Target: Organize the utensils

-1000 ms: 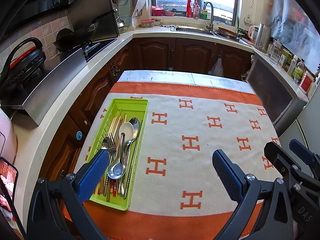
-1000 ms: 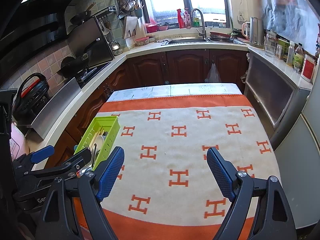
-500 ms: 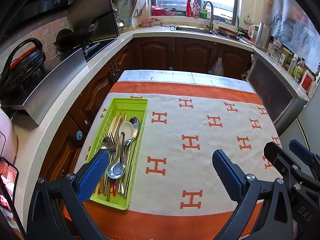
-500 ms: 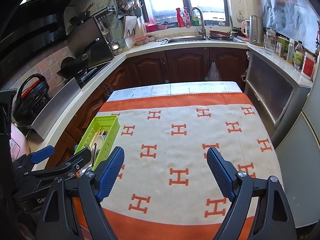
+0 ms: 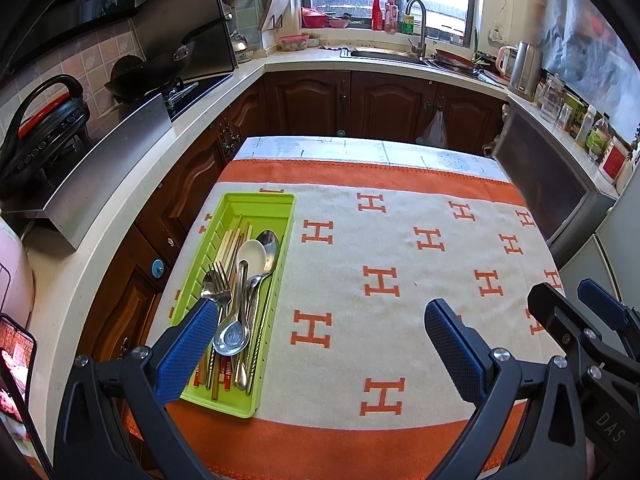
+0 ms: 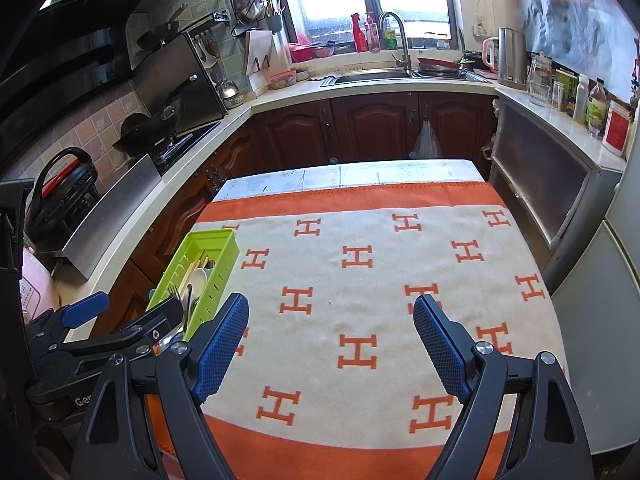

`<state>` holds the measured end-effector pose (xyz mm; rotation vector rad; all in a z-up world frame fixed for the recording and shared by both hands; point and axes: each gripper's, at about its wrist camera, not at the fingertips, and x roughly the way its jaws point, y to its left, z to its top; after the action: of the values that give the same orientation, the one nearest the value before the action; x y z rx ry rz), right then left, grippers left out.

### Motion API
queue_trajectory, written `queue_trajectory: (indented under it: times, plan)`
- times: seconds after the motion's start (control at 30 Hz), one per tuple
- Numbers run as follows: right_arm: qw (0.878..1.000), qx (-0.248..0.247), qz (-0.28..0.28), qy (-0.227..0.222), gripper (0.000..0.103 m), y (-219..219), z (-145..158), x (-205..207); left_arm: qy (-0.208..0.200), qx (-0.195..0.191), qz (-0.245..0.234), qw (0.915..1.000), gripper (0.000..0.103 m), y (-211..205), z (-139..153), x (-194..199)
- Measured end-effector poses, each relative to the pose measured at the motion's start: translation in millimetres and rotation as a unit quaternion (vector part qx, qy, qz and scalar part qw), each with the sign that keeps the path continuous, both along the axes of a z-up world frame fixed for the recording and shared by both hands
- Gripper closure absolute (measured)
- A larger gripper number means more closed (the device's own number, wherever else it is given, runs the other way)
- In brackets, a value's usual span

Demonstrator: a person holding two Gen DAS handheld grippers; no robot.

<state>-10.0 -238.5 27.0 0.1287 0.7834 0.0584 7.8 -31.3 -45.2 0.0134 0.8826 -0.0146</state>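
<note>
Green tray point(image 5: 244, 300) is lying along the left edge of the surface point(image 5: 400, 240), near its front left corner, on an orange-and-cream cloth point(image 5: 360, 352) patterned with H marks. It is holding the utensils: spoons point(image 5: 256, 258), a fork point(image 5: 220, 276) and chopsticks point(image 5: 232, 240), lying lengthwise and overlapping. Left gripper point(image 5: 316, 344) is hovering above the front edge, jaws spread wide and grasping nothing, its left pad over the tray's near end. Right gripper point(image 6: 332, 344) is hovering over bare cloth toward the right, jaws likewise released and empty.
</note>
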Motion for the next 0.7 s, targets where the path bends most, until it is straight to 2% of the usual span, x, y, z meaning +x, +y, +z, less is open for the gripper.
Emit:
queue_trajectory:
  times: [0.7]
  plan:
    - [1.0, 0.003, -0.001, 0.001, 0.017, -3.6, -2.2, -2.6, 0.005, 0.004, -0.008, 0.9999, 0.001, -2.9, -2.5, 0.7]
